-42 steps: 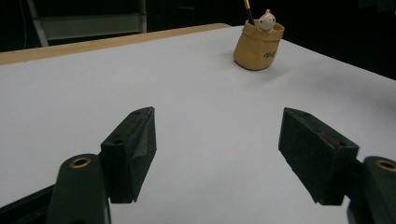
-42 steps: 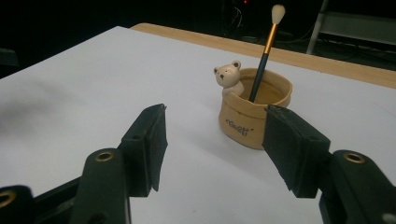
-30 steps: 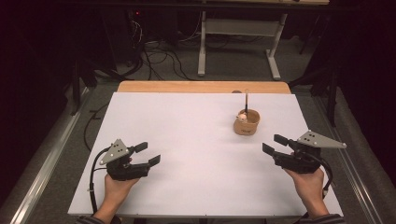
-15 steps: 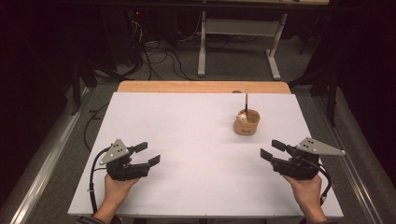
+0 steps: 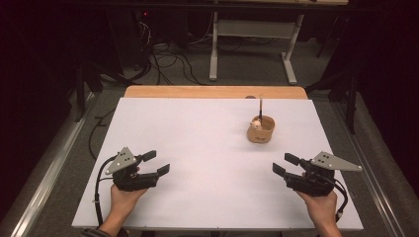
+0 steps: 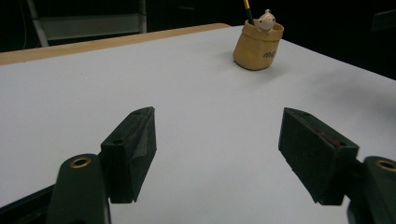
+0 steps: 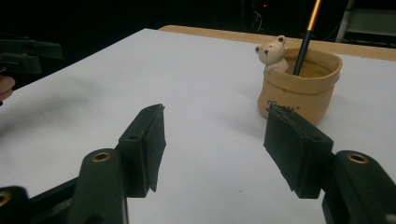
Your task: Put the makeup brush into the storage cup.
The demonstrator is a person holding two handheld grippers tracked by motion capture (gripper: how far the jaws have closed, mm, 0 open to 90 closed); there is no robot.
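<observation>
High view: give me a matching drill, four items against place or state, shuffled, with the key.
1. tan pot
2. pen
3. left hand-held gripper
4. bear figure

A. upright inside the pot
B. open, at the table's near left
C. perched on the pot's rim
D. on the white table, far right part

Pairs: 1-D, 2-A, 3-B, 4-C

A matt white tabletop (image 5: 197,143) is seen, wood-edged; the tan pot (image 7: 299,86) looks smooth, glazed ceramic.
</observation>
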